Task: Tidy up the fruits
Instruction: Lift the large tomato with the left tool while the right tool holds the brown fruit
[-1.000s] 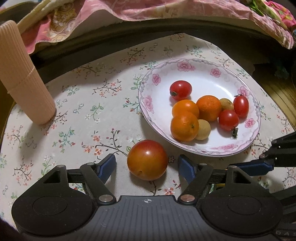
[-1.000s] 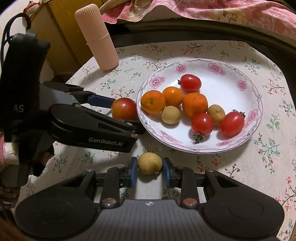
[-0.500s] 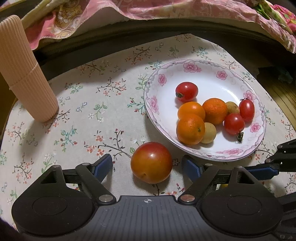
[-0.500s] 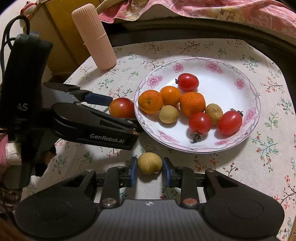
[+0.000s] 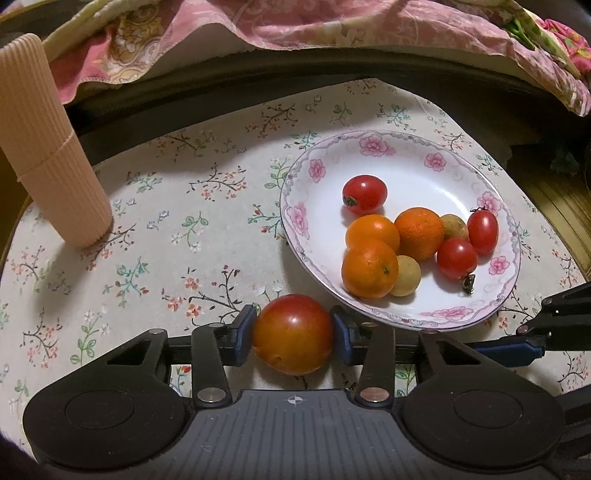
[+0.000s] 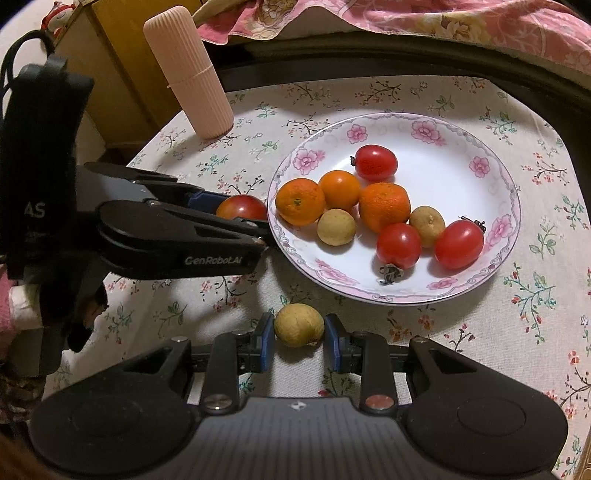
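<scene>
My left gripper point(image 5: 293, 334) is shut on a large red-orange tomato point(image 5: 293, 334), its blue pads pressed against both sides, just off the near rim of a white floral plate point(image 5: 406, 162). The plate holds three oranges point(image 5: 369, 267), three cherry tomatoes point(image 5: 365, 194) and two small yellow-brown fruits point(image 5: 405, 276). My right gripper point(image 6: 299, 338) is shut on another small yellow-brown fruit point(image 6: 299, 325) on the cloth in front of the plate point(image 6: 443, 122). In the right wrist view the left gripper point(image 6: 255, 221) holds the tomato point(image 6: 242, 206) at the plate's left rim.
A ribbed pink cylinder point(image 5: 48, 147) stands upright at the far left of the floral tablecloth point(image 5: 177, 206). Pink patterned bedding point(image 5: 332, 26) hangs over the dark edge behind the table. A yellow wooden cabinet point(image 6: 122, 74) stands at the left.
The left gripper's fingers have shut on the large tomato, which lay between them while they were open. The right gripper still holds the small fruit in the same spot.
</scene>
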{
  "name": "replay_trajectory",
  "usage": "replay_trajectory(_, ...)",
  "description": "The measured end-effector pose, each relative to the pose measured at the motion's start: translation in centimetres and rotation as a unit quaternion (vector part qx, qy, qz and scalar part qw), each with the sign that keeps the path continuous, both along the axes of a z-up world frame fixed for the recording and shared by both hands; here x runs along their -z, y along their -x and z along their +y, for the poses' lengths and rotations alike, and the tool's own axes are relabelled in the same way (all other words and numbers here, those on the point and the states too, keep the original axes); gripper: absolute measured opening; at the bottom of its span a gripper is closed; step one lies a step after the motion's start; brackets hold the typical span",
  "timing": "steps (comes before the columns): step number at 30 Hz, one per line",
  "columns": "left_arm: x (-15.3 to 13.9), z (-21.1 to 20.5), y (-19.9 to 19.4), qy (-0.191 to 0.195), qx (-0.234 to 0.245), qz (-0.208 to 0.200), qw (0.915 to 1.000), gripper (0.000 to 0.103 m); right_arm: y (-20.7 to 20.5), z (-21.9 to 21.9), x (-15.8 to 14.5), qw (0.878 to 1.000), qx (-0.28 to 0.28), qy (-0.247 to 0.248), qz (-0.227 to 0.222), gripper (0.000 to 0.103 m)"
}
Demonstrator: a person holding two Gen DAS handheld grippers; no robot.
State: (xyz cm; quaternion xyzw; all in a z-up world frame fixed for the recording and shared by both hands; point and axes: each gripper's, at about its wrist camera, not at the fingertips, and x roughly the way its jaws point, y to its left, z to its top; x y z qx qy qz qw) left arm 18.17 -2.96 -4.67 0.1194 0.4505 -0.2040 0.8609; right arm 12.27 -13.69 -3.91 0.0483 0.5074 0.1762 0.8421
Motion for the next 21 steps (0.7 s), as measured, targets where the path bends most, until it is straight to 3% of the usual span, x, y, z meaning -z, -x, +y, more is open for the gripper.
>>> replay_trajectory(21, -1.0, 1.9, 5.2, -0.025, 0.004, 0.025, 0.9994, 0.051, 3.2, 0.8, -0.2, 0.999, -0.005, 0.036, -0.014, 0.032)
